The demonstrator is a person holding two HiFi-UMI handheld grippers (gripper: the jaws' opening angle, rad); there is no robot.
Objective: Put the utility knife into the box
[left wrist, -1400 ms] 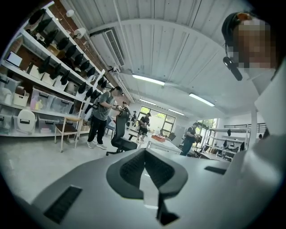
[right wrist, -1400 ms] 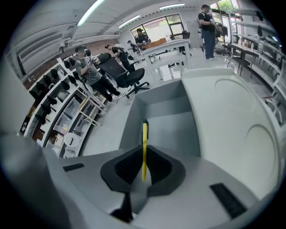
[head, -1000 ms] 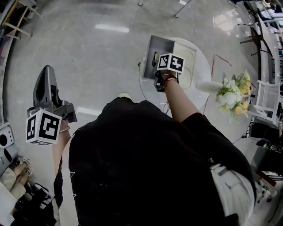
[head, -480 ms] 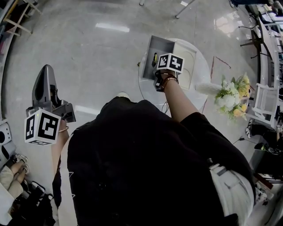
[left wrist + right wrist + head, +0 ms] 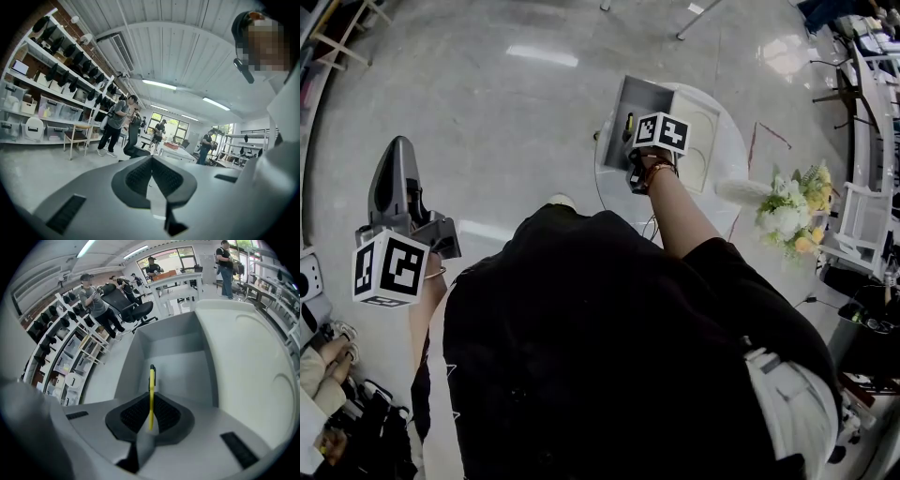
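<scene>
A thin yellow utility knife [image 5: 151, 394] with a black tip is clamped edge-on between the jaws of my right gripper [image 5: 151, 420], which is shut on it. The knife hangs over the open grey box [image 5: 180, 363], its tip above the box floor. In the head view the right gripper [image 5: 630, 141] reaches over the grey box [image 5: 639, 103] on a round white table [image 5: 727, 141], and the knife [image 5: 629, 123] shows as a small yellow streak. My left gripper [image 5: 395, 178] is held low at the left over the floor, jaws shut with nothing between them [image 5: 151, 171].
A bunch of white and yellow flowers [image 5: 789, 211] lies off the table's right side. Chairs and desks stand at the right edge. People stand near shelving [image 5: 51, 93] in the left gripper view. Shoes and bags [image 5: 337, 412] crowd the lower left floor.
</scene>
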